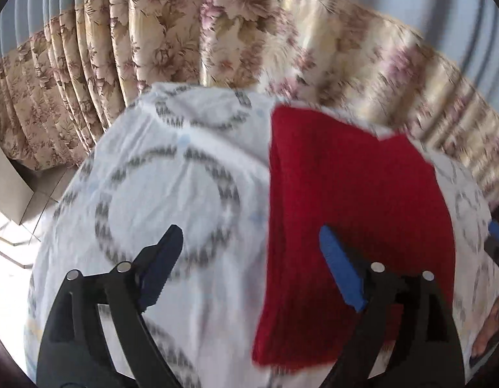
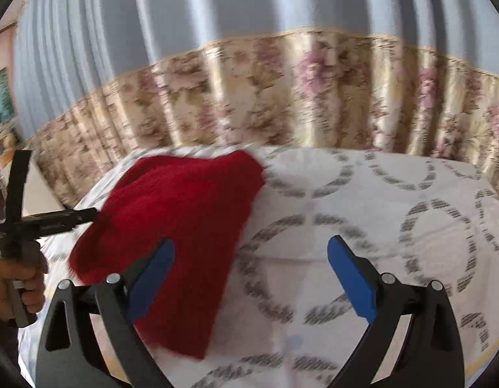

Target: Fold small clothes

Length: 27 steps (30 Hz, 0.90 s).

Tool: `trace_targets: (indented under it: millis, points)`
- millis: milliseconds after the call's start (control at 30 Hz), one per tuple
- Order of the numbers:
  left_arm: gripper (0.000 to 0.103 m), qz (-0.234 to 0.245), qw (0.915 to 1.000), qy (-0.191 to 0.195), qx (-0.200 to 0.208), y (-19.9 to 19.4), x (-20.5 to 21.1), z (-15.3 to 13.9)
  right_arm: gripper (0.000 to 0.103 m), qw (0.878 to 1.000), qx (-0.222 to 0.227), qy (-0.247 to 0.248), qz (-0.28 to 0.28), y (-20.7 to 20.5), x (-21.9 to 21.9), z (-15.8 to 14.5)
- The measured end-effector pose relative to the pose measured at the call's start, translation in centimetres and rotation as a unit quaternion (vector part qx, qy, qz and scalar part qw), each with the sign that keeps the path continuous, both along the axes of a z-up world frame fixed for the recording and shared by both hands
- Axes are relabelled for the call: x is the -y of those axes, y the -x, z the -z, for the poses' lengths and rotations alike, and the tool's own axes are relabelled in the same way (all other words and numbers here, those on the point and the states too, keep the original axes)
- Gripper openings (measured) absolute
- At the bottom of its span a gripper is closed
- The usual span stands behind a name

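The red knit garment (image 1: 353,213) lies flat on the white ring-patterned cloth (image 1: 171,174), with bare cloth on both sides. Left gripper (image 1: 249,242) and right gripper (image 2: 251,252) hover, fingers spread, holding nothing. Floral curtain (image 2: 282,97) hangs behind.

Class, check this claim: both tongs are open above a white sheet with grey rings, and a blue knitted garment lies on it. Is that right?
One error: the knitted garment is red, not blue, as the left wrist view shows. The left tongs and right tongs are open over the ringed sheet.
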<state>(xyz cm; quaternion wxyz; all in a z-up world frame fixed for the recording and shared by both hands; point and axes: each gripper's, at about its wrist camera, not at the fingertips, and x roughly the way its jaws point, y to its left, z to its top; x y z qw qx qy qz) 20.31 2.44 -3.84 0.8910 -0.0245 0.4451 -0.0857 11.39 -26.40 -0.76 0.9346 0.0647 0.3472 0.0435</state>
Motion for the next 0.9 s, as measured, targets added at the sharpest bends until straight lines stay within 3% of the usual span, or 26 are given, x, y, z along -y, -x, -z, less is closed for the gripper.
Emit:
trace_targets:
  millis: [133, 233, 267, 300, 333, 367, 467, 500, 600, 700, 733, 800, 833, 900]
  points:
    - [0.088, 0.000, 0.9997, 0.005, -0.024, 1.1, 0.1, 2.1, 0.096, 0.999, -0.016, 0.018, -0.027, 0.5, -2.7, 1.7]
    - [0.086, 0.004, 0.9986, 0.036, -0.038, 1.7, 0.3, 3.2, 0.096, 0.999, -0.031, 0.018, -0.038, -0.4, -4.6, 3.1]
    - [0.078, 0.014, 0.9979, 0.047, -0.043, 1.9, 0.6, 3.6, 0.083, 0.998, -0.038, 0.016, -0.048, -0.7, -5.1, 3.6]
    - [0.072, 0.022, 0.9967, 0.062, -0.048, 2.0, 0.9, 3.9, 0.052, 0.996, -0.056, 0.009, -0.068, -1.2, -5.9, 4.5]
    - [0.057, 0.029, 0.9953, 0.076, -0.053, 1.9, 1.0, 4.1, 0.024, 0.995, -0.070, 0.017, -0.074, -1.6, -6.3, 5.1]
    - [0.039, 0.043, 0.9922, 0.100, -0.062, 1.9, 1.1, 4.2, 0.023, 0.994, -0.069, 0.026, -0.076, -1.6, -6.4, 5.3]
    - [0.025, 0.060, 0.9891, 0.121, -0.059, 2.9, 1.6, 3.0, 0.021, 0.994, -0.070, -0.006, -0.082, -1.1, -4.6, 4.3]
    - [0.025, 0.067, 0.9845, 0.150, -0.063, 3.3, 1.6, 2.6, 0.021, 0.995, -0.059, -0.014, -0.076, -0.7, -3.5, 3.4]
    - [0.025, 0.069, 0.9784, 0.184, -0.063, 4.5, 1.9, 2.4, 0.021, 0.995, -0.058, -0.030, -0.074, -0.2, -1.8, 3.1]
    - [0.025, 0.053, 0.9753, 0.201, -0.075, 4.6, 1.8, 5.2, 0.025, 0.994, -0.074, -0.025, -0.076, 0.1, -1.5, 5.1]
    - [0.026, 0.050, 0.9731, 0.214, -0.068, 4.8, 1.4, 5.5, 0.033, 0.994, -0.082, -0.019, -0.073, 0.2, -1.4, 6.1]
    - [0.026, 0.056, 0.9770, 0.198, -0.055, 5.2, 1.6, 5.3, 0.047, 0.993, -0.089, -0.022, -0.070, 0.4, -0.9, 7.2]
    - [0.028, 0.057, 0.9801, 0.184, -0.048, 5.3, 1.9, 5.1, 0.063, 0.994, -0.086, -0.023, -0.059, 0.6, -0.5, 7.2]
    - [0.044, 0.051, 0.9925, 0.109, -0.019, 6.3, 2.8, 3.7, 0.071, 0.994, -0.088, -0.035, -0.058, 0.6, 0.2, 6.7]
